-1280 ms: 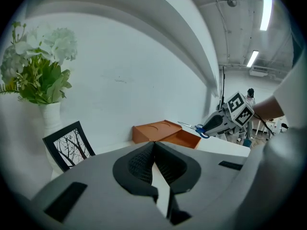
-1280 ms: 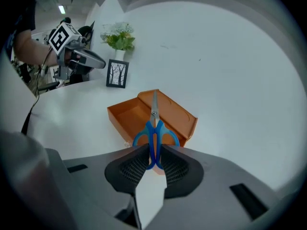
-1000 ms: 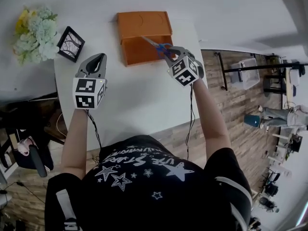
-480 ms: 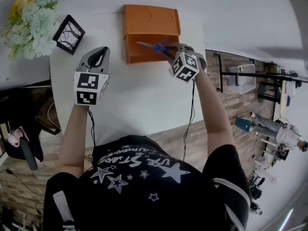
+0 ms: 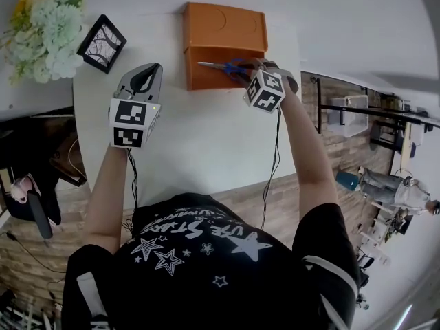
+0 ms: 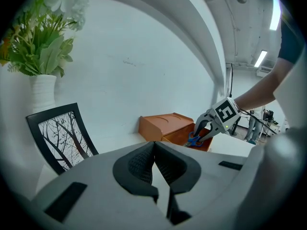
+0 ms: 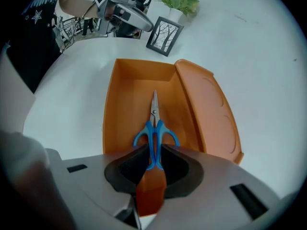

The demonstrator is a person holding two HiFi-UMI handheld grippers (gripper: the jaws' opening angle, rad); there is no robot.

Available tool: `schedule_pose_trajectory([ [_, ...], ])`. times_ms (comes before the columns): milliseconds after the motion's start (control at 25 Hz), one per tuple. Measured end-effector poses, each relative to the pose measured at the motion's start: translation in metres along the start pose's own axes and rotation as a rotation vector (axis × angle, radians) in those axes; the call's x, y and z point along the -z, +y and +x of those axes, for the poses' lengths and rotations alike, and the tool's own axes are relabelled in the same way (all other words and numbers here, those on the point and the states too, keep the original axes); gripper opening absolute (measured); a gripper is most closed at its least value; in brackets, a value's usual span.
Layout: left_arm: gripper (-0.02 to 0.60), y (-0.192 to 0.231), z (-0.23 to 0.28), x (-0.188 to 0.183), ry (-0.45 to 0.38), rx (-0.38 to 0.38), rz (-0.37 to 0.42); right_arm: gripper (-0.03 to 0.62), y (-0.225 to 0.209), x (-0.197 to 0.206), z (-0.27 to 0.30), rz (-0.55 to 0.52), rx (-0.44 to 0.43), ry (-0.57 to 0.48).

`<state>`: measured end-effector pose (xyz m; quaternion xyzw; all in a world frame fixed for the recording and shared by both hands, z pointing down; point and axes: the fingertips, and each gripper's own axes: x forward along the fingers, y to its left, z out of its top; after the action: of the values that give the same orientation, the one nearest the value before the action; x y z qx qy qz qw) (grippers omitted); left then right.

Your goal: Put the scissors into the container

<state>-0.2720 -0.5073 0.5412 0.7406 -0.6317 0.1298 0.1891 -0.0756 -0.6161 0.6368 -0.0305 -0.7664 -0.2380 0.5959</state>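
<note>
My right gripper (image 5: 249, 71) (image 7: 152, 161) is shut on the blue handles of the scissors (image 5: 221, 67) (image 7: 154, 131). Their steel blades point left in the head view, out over the open orange container (image 5: 206, 73) (image 7: 129, 99). The container's lid (image 5: 227, 25) (image 7: 208, 111) lies folded back toward the wall. My left gripper (image 5: 141, 82) (image 6: 154, 176) is held above the white table, left of the container, its jaws together with nothing between them. The right gripper and scissors (image 6: 194, 139) also show small in the left gripper view.
A black-framed tree picture (image 5: 101, 44) (image 6: 62, 135) (image 7: 164, 33) and a white vase of flowers (image 5: 42, 26) (image 6: 42, 92) stand at the table's far left. The white table (image 5: 199, 146) ends near my right arm, with wooden floor and furniture beyond.
The right gripper carried the scissors further over the container, and the blades swung from pointing up-left to pointing left. The left gripper stayed about where it was.
</note>
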Motion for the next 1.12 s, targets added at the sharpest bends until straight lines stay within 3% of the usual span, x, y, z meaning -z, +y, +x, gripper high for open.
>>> schedule_pose_trajectory([
  [280,0.018,0.001,0.001,0.003,0.006,0.002,-0.003,0.097,-0.002,0.000,0.006,-0.040,0.020,0.052],
  [480,0.018,0.001,0.000,0.002,0.007,-0.001,0.005,0.095,-0.002,0.001,0.008,-0.007,-0.001,0.071],
  [920,0.018,0.003,-0.003,0.001,0.011,-0.008,-0.004,0.097,-0.001,-0.001,0.005,0.031,-0.042,0.013],
  [1120,0.018,-0.001,-0.007,-0.004,-0.001,-0.005,0.003,0.097,-0.008,0.000,-0.008,0.053,0.015,-0.003],
])
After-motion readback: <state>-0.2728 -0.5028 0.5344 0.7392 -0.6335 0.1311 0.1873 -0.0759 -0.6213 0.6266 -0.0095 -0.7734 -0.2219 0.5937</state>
